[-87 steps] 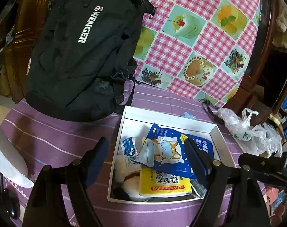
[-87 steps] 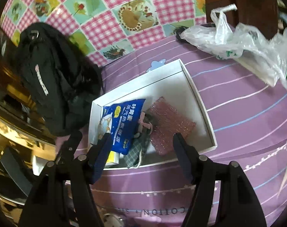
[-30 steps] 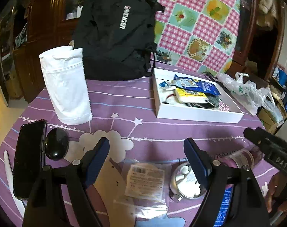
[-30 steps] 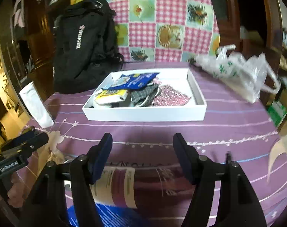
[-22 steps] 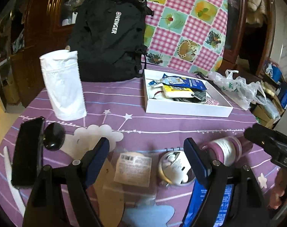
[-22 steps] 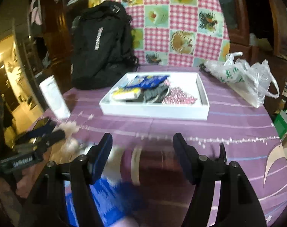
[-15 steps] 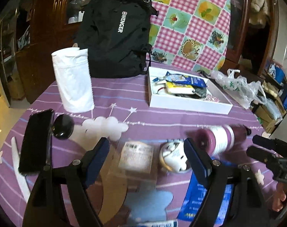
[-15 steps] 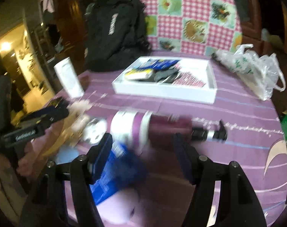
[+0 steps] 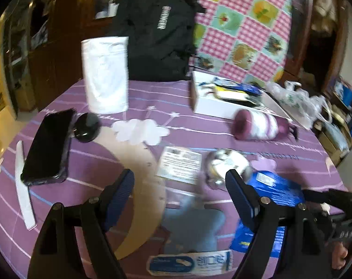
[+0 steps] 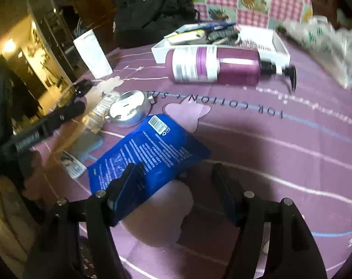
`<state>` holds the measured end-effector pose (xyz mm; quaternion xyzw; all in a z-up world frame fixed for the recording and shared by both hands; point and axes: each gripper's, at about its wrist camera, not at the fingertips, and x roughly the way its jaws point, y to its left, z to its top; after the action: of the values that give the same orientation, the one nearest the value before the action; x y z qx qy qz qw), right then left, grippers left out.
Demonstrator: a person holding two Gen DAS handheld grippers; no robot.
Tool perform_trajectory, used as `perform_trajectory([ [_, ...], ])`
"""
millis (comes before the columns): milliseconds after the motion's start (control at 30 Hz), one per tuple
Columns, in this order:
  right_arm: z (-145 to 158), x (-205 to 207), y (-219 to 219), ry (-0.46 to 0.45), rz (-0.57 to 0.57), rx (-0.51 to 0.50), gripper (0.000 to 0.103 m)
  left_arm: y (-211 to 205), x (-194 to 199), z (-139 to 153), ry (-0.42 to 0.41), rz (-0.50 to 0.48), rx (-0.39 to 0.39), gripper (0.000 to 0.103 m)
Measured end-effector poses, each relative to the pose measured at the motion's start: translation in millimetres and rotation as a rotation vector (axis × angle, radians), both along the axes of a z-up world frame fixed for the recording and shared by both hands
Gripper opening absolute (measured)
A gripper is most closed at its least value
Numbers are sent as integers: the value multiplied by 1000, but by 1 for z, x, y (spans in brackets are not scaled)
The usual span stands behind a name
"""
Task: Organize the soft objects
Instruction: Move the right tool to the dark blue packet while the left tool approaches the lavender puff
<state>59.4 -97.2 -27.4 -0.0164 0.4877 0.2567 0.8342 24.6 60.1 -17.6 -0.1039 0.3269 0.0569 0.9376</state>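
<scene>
Partly done, judging by the white box (image 10: 278, 44) far ahead of both grippers already holding several packets, yet blue soft pack (image 10: 148, 153) lying on the cloth just ahead of right gripper (image 10: 176, 186), both it and left gripper (image 9: 179, 186) wide open, gripping nothing.

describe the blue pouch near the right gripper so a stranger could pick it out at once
Start at the white box at the far side of the purple tablecloth and come toward the camera past the purple pump bottle lying on its side. The blue pouch lies flat just below the round silver tin. It is the only solid blue, white-printed packet, with a barcode at its top corner.
</scene>
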Motion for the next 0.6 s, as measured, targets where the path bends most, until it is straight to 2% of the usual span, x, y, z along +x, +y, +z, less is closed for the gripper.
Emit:
perform_trajectory([
  [133,-1,1,5,14,6,31,67,-14,6,-7,71,-39,36,81],
  [200,-2,0,14,9,18,26,67,-17,9,-11,109,-51,30,81],
  [300,-4,1,27,3,38,15,66,-21,19,-25,208,-50,31,81],
  [333,-4,2,31,0,46,10,64,-24,20,-25,216,-49,53,81],
  [367,-4,1,33,-3,50,7,55,-29,20,-26,220,-73,64,81],
  [433,-5,2,35,2,51,13,50,-39,19,-28,230,-101,92,82],
  [533,-6,4,32,29,43,58,39,-47,19,-29,235,-128,115,82],
  [600,-5,3,29,43,32,98,27,-47,20,-29,235,-129,113,82],
])
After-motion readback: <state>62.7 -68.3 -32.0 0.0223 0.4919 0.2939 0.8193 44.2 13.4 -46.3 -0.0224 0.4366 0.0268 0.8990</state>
